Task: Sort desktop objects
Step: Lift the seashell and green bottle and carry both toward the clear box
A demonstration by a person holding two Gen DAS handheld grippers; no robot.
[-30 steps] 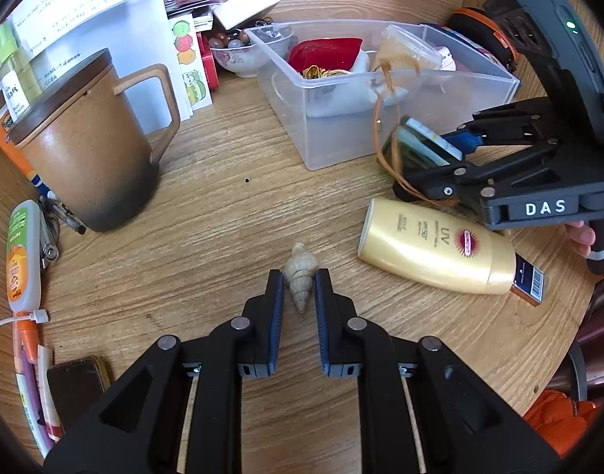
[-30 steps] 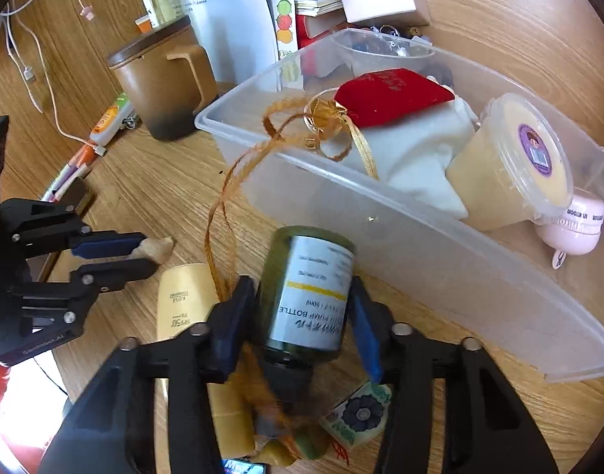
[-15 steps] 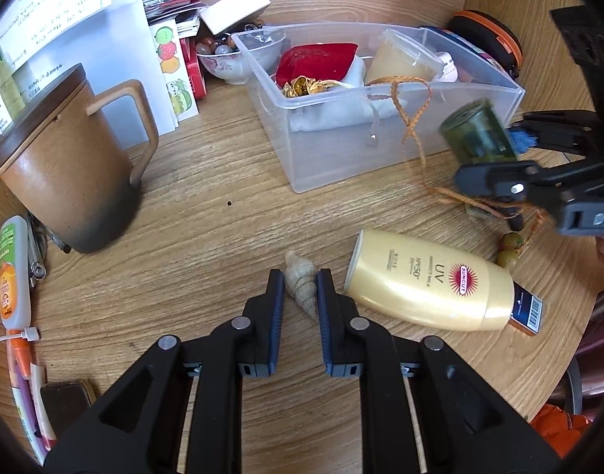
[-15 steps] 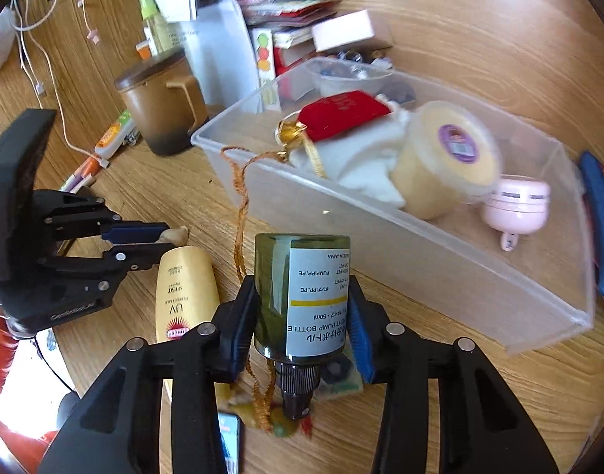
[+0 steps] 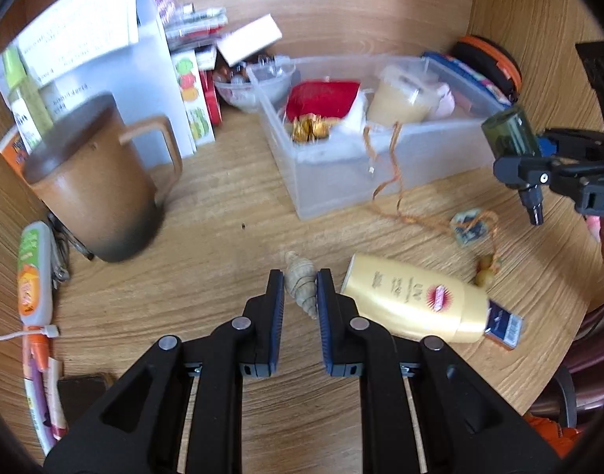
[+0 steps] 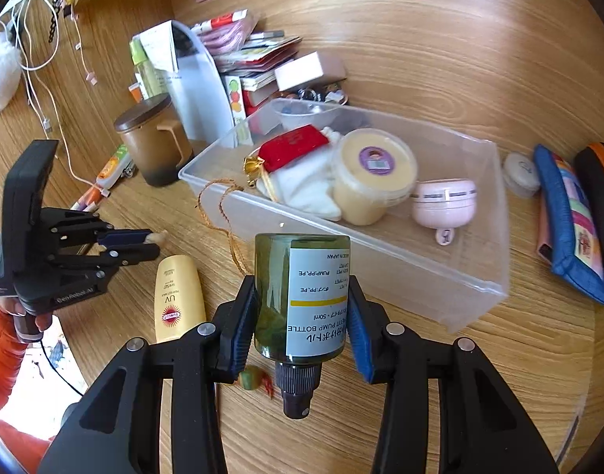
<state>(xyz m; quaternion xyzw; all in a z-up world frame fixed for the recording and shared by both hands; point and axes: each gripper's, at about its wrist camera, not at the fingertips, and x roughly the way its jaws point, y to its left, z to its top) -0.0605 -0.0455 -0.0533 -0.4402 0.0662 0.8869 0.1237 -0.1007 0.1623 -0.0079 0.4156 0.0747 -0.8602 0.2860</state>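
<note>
- My right gripper (image 6: pixel 302 316) is clamped on a small green bottle (image 6: pixel 302 296), held upside down in the air in front of the clear plastic bin (image 6: pixel 440 276); the blue pads press its smooth round sides.
- The bottle is translucent dark green with a white paper label and a ribbed black pump neck that points toward me.
- My left gripper (image 5: pixel 300 290) holds a seashell (image 5: pixel 300 282) between its fingers, low over the wooden desk (image 5: pixel 223 205). The shell is a pale, ridged spiral that tapers to a point.
- I cannot tell whether the shell touches the desk.
- Just to the right of the shell lies a glossy yellow sunscreen tube (image 5: pixel 412 304) on its side, with a dark blue cap.
- The bin is thin, see-through and rectangular; inside lie a red cloth pouch (image 6: pixel 294 148), white fabric, a lidded cream tub (image 6: pixel 373 173) and a round pink case (image 6: pixel 444 201).
- A braided orange cord (image 5: pixel 396 181) trails from the bin's rim down onto the desk, ending near a small patterned tag (image 5: pixel 469 229) and beads.
- A matte brown mug (image 5: pixel 92 197) with a dark lid stands to the left, blurred in the left wrist view.
- The fabric's shape is hidden under the pouch and tub.
</note>
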